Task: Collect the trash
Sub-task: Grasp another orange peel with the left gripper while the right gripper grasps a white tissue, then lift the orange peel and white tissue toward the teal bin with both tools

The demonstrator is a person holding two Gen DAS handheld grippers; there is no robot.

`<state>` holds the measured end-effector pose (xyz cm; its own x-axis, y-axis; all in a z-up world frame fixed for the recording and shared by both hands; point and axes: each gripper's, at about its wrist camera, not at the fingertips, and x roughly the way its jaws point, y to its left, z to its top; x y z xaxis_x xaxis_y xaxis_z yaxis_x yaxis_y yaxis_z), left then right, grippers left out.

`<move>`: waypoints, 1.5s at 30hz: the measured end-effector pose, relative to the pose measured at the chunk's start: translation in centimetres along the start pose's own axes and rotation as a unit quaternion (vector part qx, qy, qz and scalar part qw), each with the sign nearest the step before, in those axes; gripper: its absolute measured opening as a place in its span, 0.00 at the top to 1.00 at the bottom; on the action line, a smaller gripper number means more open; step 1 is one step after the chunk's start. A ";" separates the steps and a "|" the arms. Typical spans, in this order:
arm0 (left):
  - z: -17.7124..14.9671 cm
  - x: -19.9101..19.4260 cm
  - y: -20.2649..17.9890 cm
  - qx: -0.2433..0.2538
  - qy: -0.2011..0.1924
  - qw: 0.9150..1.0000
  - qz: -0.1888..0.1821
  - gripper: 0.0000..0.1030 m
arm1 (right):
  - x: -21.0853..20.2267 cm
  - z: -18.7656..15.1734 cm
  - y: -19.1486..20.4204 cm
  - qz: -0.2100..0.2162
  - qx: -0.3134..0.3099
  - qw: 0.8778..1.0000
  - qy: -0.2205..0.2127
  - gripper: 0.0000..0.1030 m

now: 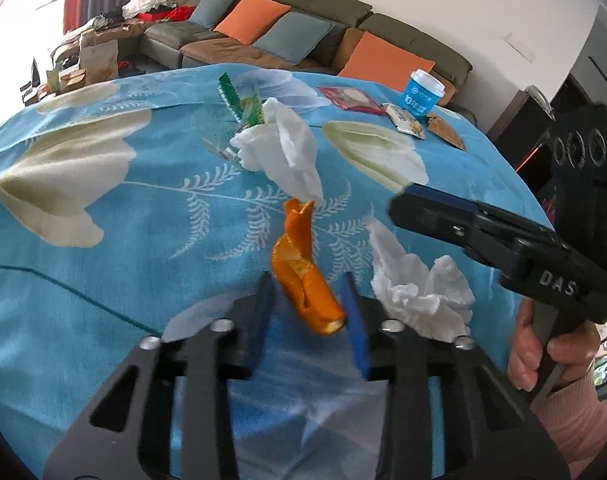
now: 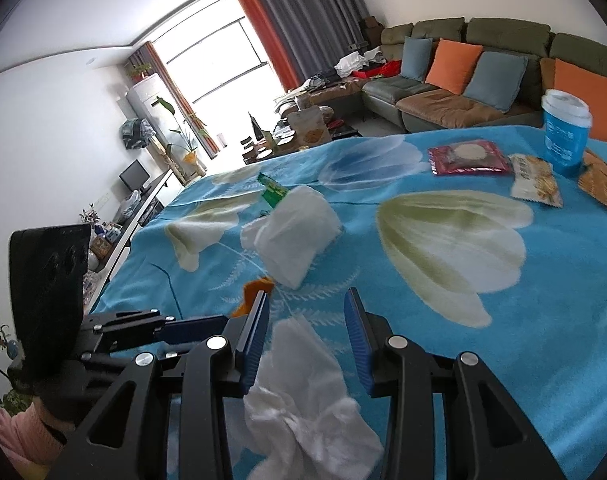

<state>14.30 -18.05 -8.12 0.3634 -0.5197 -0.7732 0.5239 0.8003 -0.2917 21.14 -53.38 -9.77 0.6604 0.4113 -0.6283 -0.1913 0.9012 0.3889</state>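
Covering the whole table is a bright blue cloth (image 2: 543,280) printed with big pale tulips and white fern sprigs. Behind it is a living room: a long olive and brown sofa (image 2: 443,96) with two orange and two grey-blue cushions, orange and grey curtains (image 2: 303,28) by a bright window, a few potted plants and a small monitor off to the side.

Trash count on the cloth: two crumpled white tissues, one near (image 2: 303,400) and one further out (image 2: 295,236), one orange peel (image 1: 303,276), one green wrapper (image 1: 239,100) just behind the far tissue, one red packet (image 2: 467,158), two snack packets beside it and one blue paper cup (image 2: 565,136) with a white lid.

The left gripper (image 1: 307,312) has its jaws spread wide either side of the peel, not pinching it. The right gripper (image 2: 307,336) is also released, jaws apart with the near tissue lying between them.
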 end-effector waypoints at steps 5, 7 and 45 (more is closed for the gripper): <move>-0.4 -0.3 0.5 -0.008 -0.003 1.000 -0.001 0.80 | -1.1 -1.0 -1.0 -0.011 0.008 1.000 0.005 0.64; -0.6 -0.5 0.5 -0.006 -0.006 1.000 0.002 0.80 | -1.5 -1.3 -1.0 -0.012 0.007 1.000 0.006 0.64; -6.5 -10.6 6.4 -0.048 -0.082 0.994 0.045 0.81 | -1.1 -3.8 5.8 -0.023 -0.070 0.997 0.020 0.88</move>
<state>8.77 -5.47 -5.44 0.5309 -0.4802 -0.6983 0.4100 0.8667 -0.2843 16.49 -48.10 -9.37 0.6416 0.3720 -0.6708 -0.2633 0.9282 0.2629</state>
